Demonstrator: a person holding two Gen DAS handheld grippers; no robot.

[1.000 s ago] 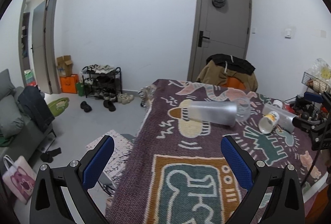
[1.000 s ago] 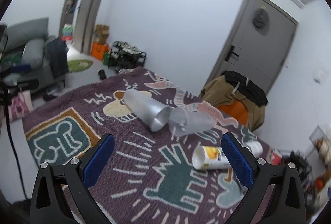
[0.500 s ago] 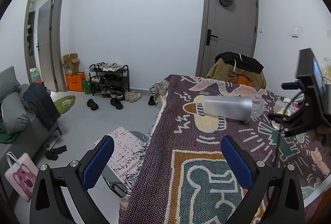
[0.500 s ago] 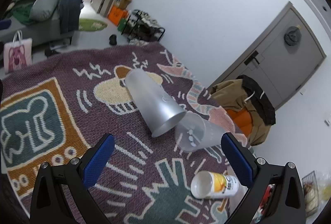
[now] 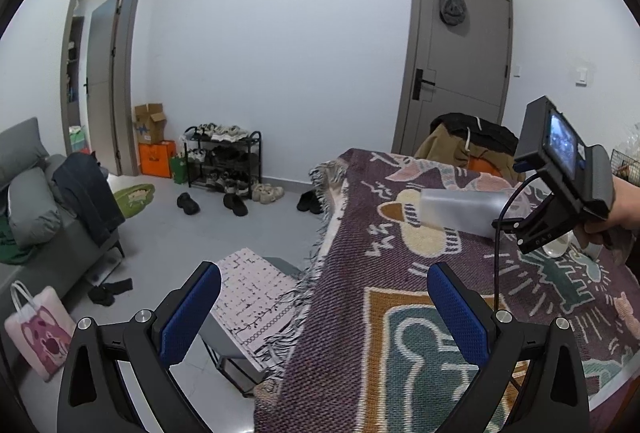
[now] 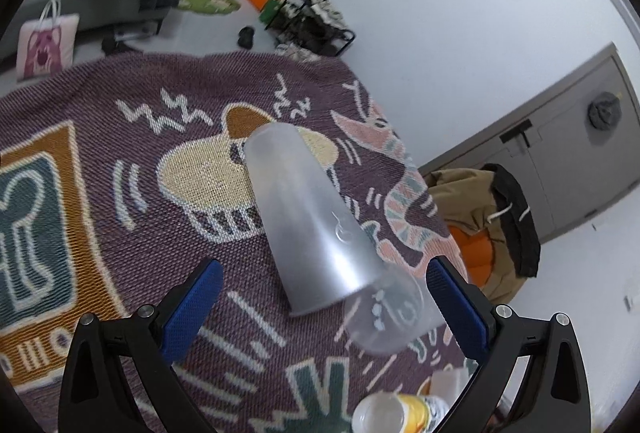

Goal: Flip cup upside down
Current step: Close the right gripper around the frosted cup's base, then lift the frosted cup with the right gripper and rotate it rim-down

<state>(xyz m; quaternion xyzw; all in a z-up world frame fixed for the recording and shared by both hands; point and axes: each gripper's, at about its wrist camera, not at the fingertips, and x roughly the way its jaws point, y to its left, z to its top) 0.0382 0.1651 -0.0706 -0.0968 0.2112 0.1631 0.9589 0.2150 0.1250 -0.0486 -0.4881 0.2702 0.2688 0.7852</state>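
A tall frosted plastic cup [image 6: 308, 221] lies on its side on the patterned blanket [image 6: 100, 161], mouth toward me. A shorter clear cup [image 6: 386, 317] lies on its side at its mouth. My right gripper [image 6: 322, 309] is open, its fingers on either side of the frosted cup's mouth end, above it. In the left wrist view the frosted cup [image 5: 460, 211] lies far ahead, partly hidden by the right gripper's body [image 5: 560, 173]. My left gripper [image 5: 324, 313] is open and empty, over the blanket's left edge.
A yellow-labelled cup [image 6: 400, 413] lies on the blanket near the bottom edge of the right wrist view. A chair with a brown jacket [image 5: 464, 145] stands behind the table. A shoe rack [image 5: 224, 161], sofa [image 5: 36, 205] and small stool [image 5: 252, 305] stand on the floor to the left.
My right gripper has moved forward and down toward the frosted cup, which now fills the space between its fingers. My left gripper has drifted left, toward the blanket's edge.
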